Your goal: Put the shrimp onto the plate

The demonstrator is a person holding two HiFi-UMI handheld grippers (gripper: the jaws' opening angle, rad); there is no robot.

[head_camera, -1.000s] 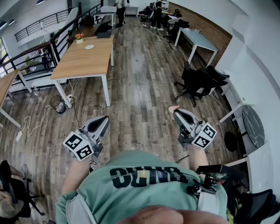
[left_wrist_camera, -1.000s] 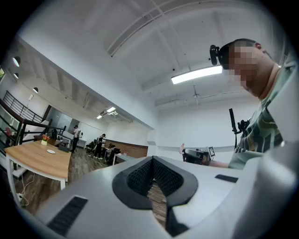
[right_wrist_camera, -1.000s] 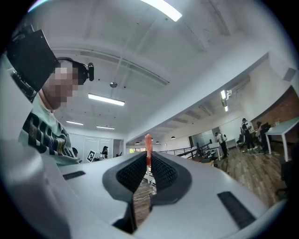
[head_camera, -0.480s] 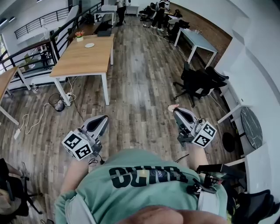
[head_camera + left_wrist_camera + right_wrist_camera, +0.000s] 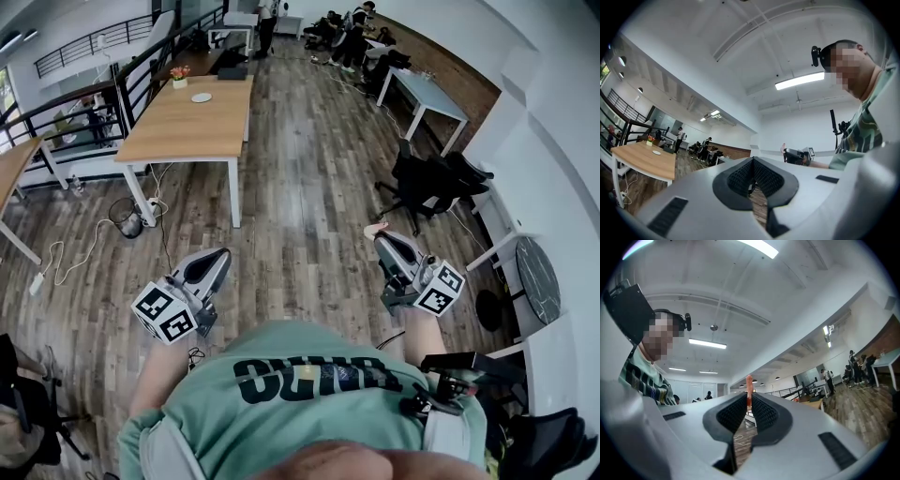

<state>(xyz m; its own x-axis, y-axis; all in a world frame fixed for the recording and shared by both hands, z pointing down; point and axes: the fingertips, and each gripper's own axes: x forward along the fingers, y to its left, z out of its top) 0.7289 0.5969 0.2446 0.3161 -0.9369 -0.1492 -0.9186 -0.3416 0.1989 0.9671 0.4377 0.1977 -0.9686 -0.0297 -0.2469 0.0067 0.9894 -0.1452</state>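
A pink shrimp (image 5: 374,229) sticks out of the tips of my right gripper (image 5: 380,240), which is shut on it and held up at chest height. In the right gripper view the shrimp (image 5: 749,383) stands upright between the black pads (image 5: 733,414). My left gripper (image 5: 221,256) is shut with nothing in it, its pads (image 5: 740,176) meeting at the tip. A small white plate (image 5: 202,97) lies on a wooden table (image 5: 178,136) far ahead to the left; it also shows in the left gripper view as the plate (image 5: 656,152).
Wood-plank floor lies between me and the table. Black office chairs (image 5: 427,183) stand to the right, a white desk (image 5: 427,94) behind them. A bin (image 5: 128,222) and cables sit by the table's near leg. A black railing (image 5: 84,103) runs along the left. People stand at the far end.
The table and floor have slid slightly down in the head view. Both grippers keep their pose, and the shrimp stays in the right one.
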